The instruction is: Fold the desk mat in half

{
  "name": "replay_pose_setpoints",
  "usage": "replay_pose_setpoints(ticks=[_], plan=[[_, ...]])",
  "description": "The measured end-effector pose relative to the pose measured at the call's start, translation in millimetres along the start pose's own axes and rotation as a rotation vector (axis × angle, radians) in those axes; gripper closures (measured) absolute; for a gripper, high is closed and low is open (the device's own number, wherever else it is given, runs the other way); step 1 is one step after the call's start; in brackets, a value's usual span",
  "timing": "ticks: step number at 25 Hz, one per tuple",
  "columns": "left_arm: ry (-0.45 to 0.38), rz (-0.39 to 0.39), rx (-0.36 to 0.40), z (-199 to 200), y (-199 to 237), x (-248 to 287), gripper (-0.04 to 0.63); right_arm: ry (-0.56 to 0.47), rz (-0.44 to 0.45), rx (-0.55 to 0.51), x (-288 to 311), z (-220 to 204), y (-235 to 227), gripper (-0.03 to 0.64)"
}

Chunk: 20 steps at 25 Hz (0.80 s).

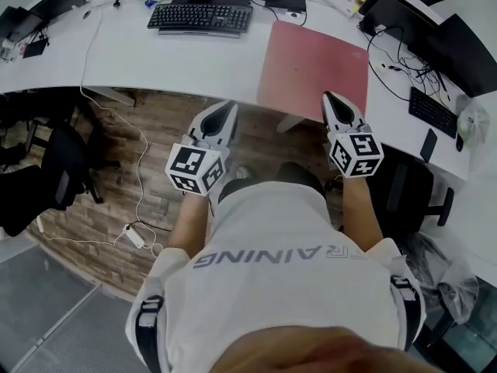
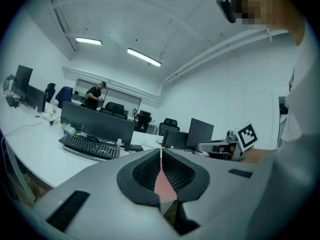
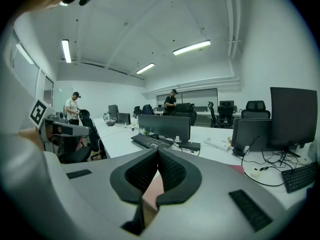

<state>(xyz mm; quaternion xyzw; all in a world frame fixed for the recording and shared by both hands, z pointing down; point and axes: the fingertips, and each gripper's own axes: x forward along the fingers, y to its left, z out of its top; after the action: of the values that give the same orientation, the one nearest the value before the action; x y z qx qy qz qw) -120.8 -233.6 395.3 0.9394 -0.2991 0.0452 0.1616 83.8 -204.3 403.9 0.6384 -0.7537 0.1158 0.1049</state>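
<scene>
A pink desk mat [image 1: 311,64] lies flat on the white curved desk [image 1: 171,57], and its near edge reaches the desk's front edge. My left gripper [image 1: 227,109] hangs below that edge, just left of the mat's near left corner and apart from it. The tips of my right gripper [image 1: 331,99] overlap the mat's near edge at the right. In the left gripper view the gripper [image 2: 161,151] is shut, with the mat [image 2: 164,186] showing pink through the slit beyond the pads. The right gripper [image 3: 157,151] looks shut too, over the mat [image 3: 152,191]. I see nothing held by either.
A black keyboard [image 1: 200,18] and monitor base sit left of the mat. Cables, a monitor and a second keyboard [image 1: 431,111] lie to the right. Office chairs stand at left [image 1: 62,169] and right [image 1: 411,193]. A power strip [image 1: 133,235] lies on the wooden floor.
</scene>
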Motion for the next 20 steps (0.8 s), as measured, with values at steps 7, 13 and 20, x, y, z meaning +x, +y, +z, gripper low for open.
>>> replay_pose_setpoints(ticks=[7,13,20], plan=[[0.015,0.026,-0.028,-3,33,13,0.557,0.112,0.068,-0.107,52,-20,16,0.592],[0.064,0.091,-0.074,-20,52,28,0.557,0.272,0.150,-0.181,87,-80,27,0.592],[0.119,0.164,-0.082,-33,66,45,0.557,0.416,0.303,-0.279,143,-147,43,0.528]])
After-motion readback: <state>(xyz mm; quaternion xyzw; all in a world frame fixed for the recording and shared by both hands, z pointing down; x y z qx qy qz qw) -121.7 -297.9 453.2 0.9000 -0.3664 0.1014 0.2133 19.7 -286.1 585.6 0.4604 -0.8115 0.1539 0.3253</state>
